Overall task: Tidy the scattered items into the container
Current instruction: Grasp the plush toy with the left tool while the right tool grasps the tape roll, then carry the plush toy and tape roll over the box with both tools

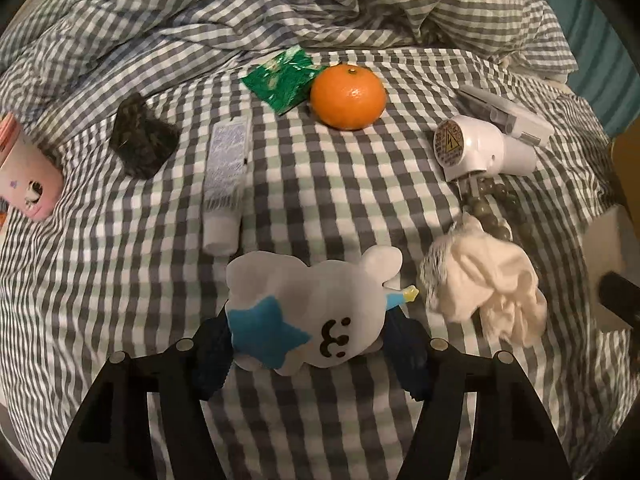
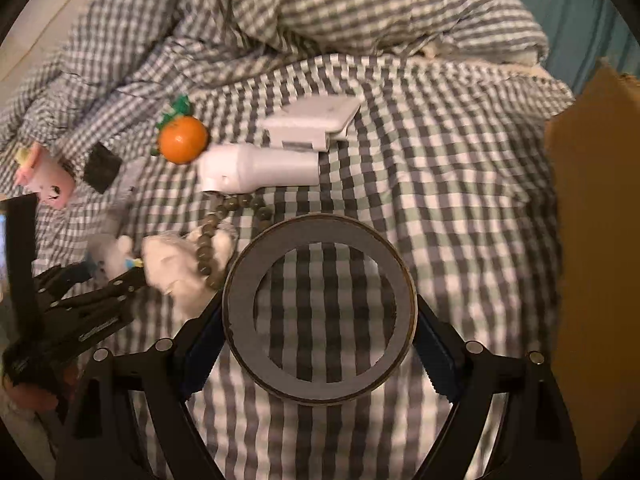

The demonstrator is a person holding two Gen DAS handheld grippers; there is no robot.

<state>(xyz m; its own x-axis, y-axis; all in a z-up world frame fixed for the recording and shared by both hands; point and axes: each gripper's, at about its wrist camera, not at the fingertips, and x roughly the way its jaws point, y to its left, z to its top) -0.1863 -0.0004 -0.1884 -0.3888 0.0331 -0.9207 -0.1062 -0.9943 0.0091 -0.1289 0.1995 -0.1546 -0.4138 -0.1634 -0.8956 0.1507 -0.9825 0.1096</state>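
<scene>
A white plush toy [image 1: 304, 300] with a blue star and a smiling face lies on the checked bedsheet [image 1: 320, 208]. My left gripper [image 1: 314, 344] is shut on it, its blue pads pressing on both sides. The right wrist view shows a grey tape roll [image 2: 320, 229], a wide flat ring, held over the sheet. My right gripper [image 2: 318, 336] is shut on it, one pad on each side of the rim. A brown cardboard box [image 2: 592, 200] stands at the right edge of the bed. The left gripper [image 2: 108, 276] also shows at the far left of that view.
Scattered on the sheet are an orange [image 1: 347, 97], a green packet [image 1: 280, 78], a white tube [image 1: 224, 176], a dark block [image 1: 142, 146], a pink case [image 1: 28, 176], a white plug-in device [image 1: 480, 148], a bead string [image 1: 496, 208] and a cream cloth [image 1: 488, 284]. A bunched duvet [image 1: 280, 8] lies behind.
</scene>
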